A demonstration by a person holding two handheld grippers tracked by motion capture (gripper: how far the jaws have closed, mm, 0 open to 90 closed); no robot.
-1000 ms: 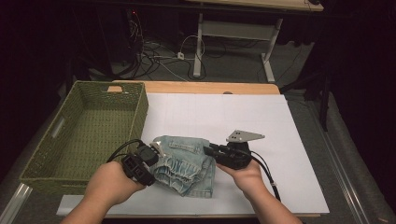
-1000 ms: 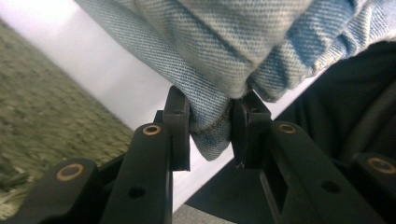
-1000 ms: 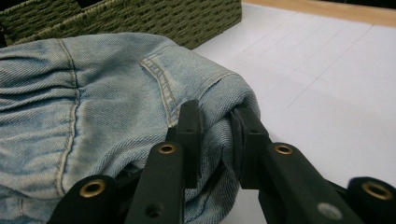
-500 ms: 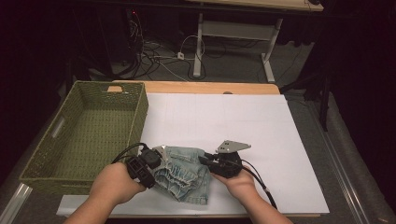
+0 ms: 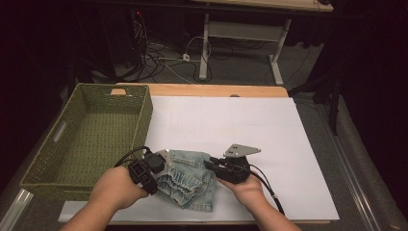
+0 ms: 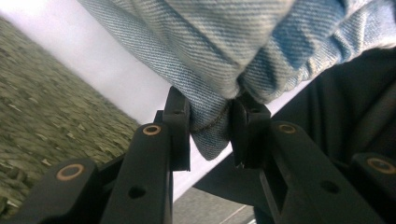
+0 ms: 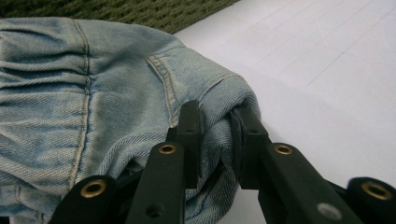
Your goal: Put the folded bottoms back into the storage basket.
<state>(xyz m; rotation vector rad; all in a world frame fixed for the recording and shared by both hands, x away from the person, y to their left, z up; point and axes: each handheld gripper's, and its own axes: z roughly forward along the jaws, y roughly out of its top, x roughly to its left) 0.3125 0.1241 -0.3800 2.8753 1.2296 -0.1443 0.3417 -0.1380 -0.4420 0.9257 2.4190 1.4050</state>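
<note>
denim garment (image 5: 187, 180) | light blue, folded, bunched | near table edge, beside basket (image 5: 86, 139)

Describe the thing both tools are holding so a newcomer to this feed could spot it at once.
Start at the white sheet covering the table, with the green woven basket at its left. Near the sheet's front edge, just right of the basket, lies a bunched, folded piece of light blue denim. It is the only fabric there, pinched on each side by the left tool and the right tool.
</note>
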